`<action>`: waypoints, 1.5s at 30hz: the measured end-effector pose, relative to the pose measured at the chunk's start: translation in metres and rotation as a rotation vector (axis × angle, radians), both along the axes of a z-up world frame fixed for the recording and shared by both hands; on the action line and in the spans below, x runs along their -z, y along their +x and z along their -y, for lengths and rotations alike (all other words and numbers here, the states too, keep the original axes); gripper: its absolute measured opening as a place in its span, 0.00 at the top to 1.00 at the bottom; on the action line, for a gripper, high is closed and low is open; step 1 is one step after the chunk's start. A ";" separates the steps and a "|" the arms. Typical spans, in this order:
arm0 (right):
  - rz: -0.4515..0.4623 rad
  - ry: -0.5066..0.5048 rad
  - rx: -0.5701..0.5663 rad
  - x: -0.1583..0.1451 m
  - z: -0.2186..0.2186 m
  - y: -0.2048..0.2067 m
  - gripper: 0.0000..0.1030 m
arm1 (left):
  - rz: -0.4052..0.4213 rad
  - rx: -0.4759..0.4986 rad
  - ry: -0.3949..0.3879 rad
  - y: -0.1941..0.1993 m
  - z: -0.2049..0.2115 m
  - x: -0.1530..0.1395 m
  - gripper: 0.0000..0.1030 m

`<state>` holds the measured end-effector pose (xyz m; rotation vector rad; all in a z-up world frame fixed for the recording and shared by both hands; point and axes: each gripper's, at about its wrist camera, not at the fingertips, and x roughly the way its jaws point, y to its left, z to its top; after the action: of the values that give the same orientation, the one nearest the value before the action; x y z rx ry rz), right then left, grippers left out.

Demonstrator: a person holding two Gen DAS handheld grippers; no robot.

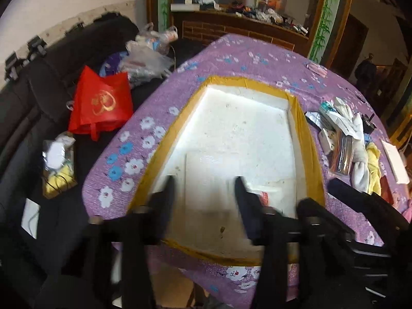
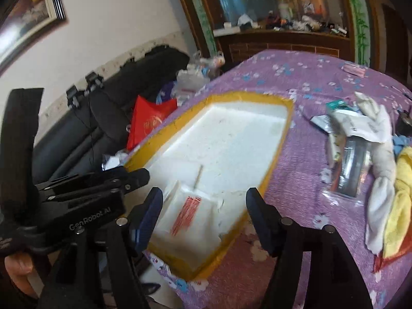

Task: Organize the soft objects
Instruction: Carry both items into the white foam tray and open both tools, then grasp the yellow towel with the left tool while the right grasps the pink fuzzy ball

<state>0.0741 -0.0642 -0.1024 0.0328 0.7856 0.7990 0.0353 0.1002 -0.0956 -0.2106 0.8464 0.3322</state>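
Right wrist: right gripper (image 2: 204,200) & left gripper (image 1: 204,186) both agape, empty, over foam box (image 2: 279,139)

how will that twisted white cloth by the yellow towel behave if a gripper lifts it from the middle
The white cloth looks soft and twisted, so it will probably sag at both ends. It seems light. It touches the yellow towel and lies beside packets, so it may drag them.

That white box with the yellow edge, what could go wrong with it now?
1. The white foam box sits near the table's edge, so a bump from the open left gripper might push it off.
2. Both grippers crowd the same corner; the right gripper could knock the left one.
3. The white packet inside lies loose between the right gripper's fingers and may snag.
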 end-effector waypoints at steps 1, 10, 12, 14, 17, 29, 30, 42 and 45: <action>0.008 0.011 0.008 -0.001 0.008 -0.003 0.35 | 0.006 -0.002 0.025 -0.002 0.005 -0.003 0.46; -0.033 -0.039 0.232 0.019 0.105 -0.006 0.35 | 0.073 0.185 -0.001 -0.012 0.067 -0.027 0.45; -0.051 -0.058 0.294 0.028 0.129 -0.005 0.35 | 0.079 0.255 -0.075 -0.010 0.082 -0.026 0.45; -0.070 -0.099 0.347 0.038 0.147 -0.003 0.35 | 0.081 0.307 -0.148 -0.007 0.097 -0.025 0.45; -0.099 -0.141 0.388 0.053 0.165 -0.004 0.35 | 0.057 0.361 -0.163 -0.002 0.125 -0.020 0.45; -0.023 -0.180 0.381 0.066 0.173 -0.020 0.34 | -0.018 0.442 -0.168 0.011 0.167 0.003 0.44; -0.024 -0.166 0.379 0.065 0.176 -0.020 0.34 | -0.014 0.436 -0.163 0.012 0.168 0.002 0.44; 0.036 -0.067 0.489 0.044 0.224 -0.017 0.40 | 0.003 0.539 -0.154 0.074 0.204 -0.013 0.44; 0.044 -0.059 0.530 0.038 0.242 -0.010 0.43 | -0.001 0.597 -0.150 0.099 0.224 -0.013 0.44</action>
<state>0.0641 -0.3064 -0.1403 0.1632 0.7135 0.2731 0.1343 -0.1236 -0.0826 -0.0884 0.8949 -0.2901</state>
